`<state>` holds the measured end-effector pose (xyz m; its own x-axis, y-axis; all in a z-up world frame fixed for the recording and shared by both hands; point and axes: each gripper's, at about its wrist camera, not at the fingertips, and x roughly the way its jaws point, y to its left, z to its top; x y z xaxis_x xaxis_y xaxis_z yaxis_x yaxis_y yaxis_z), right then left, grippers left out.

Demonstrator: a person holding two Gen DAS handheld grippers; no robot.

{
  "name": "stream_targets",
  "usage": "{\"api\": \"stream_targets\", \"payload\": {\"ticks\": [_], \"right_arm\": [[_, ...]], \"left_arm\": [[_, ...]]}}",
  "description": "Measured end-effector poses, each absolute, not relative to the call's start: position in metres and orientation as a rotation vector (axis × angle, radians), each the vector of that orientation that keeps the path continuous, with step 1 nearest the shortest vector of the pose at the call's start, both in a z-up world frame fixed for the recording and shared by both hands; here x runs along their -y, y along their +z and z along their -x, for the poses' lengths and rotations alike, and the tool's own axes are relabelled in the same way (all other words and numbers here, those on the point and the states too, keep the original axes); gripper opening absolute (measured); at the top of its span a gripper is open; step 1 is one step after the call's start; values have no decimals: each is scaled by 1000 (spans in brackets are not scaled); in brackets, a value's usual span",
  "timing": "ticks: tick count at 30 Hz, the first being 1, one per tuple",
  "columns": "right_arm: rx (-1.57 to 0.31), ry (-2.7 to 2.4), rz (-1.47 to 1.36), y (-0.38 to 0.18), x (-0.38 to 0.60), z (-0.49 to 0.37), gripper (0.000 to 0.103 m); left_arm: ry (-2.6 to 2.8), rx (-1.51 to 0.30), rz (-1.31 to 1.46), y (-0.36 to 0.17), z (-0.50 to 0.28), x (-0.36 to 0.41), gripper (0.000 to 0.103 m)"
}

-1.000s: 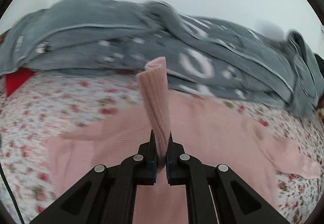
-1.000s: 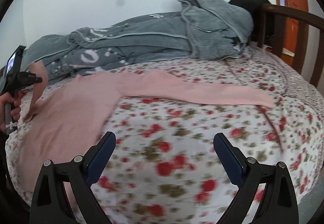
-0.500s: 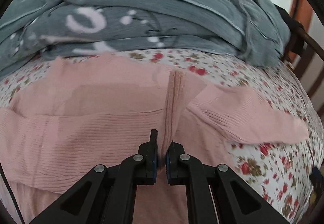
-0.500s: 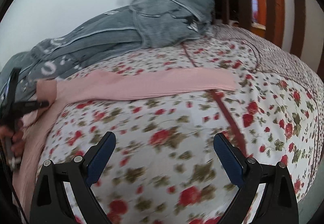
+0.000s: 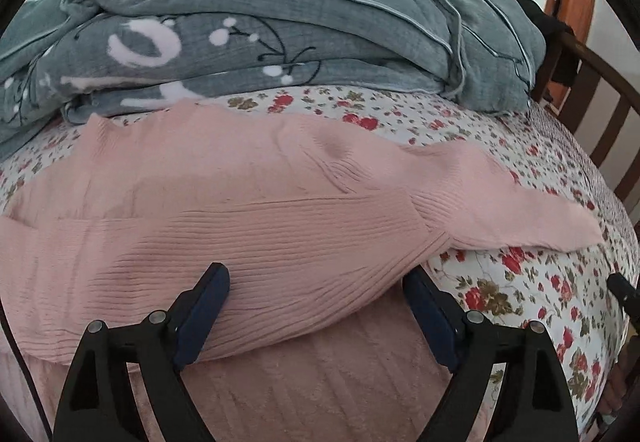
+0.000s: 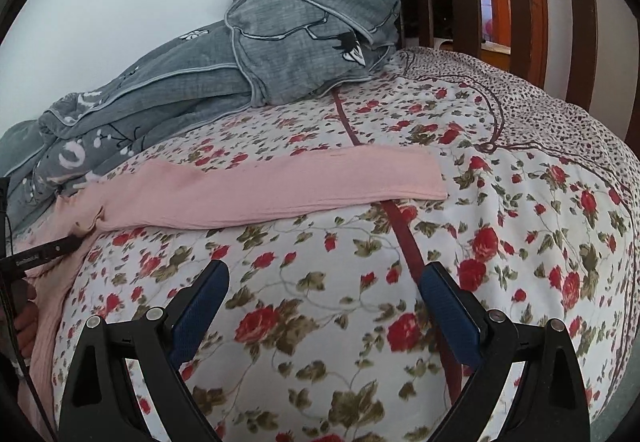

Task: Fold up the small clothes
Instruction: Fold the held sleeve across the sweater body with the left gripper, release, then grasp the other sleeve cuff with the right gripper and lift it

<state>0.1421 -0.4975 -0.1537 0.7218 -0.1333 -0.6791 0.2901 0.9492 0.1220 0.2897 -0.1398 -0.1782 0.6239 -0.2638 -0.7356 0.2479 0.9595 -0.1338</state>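
1. L claw (image 5: 316,306): jaws were opening, wide apart, nothing pinched. Pads sat either side of the folded-over sleeve (image 5: 256,254) of the pink sweater (image 5: 224,170) w/o pressing it. Read as a release so the sleeve lies flat across the body.
2. R claw (image 6: 324,306): spread wide, empty, hovering over bare floral bedsheet (image 6: 520,242). Pointed toward the other sleeve (image 6: 280,186), near but not touching.
3. Sweater location: flat on the bed, body on the L side, ribbed knit. One sleeve was crossed over the torso; the other stretched straight out to the R over the sheet, cuff end well apart from the body.
4. Grey blanket (image 5: 280,34) was heaped along the wall behind the sweater, apart from the working area. Wooden bed rail (image 6: 520,2) at far R.
5. Judgement: first sleeve fold looked done; outstretched sleeve not yet folded. Next likely needs R claw to pinch near the cuff. Risk: thin knit may bunch if grabbed mid-length.
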Motion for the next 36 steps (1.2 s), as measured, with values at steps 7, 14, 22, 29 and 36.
{"api": "stream_targets", "payload": {"ticks": [7,14,22,29,36], "right_arm": [[-742,-228,-241,-161,505,-157,76],[-773,-211,-335,-159,526,-178,71],[-790,-299,-333,-164,541,-202,71],[-783,-367,-355,-169,552,-204,49],[-762,-407,-272,-162,542,-203,8]], "left_arm": [[-270,-827,-9,-178,-288,144,88],[-273,-819,0,-177,-288,144,88],[-285,-823,-13,-179,-288,148,88],[-267,-843,-40,-182,-290,152,88],[-269,-844,-32,-182,-291,151,88]]}}
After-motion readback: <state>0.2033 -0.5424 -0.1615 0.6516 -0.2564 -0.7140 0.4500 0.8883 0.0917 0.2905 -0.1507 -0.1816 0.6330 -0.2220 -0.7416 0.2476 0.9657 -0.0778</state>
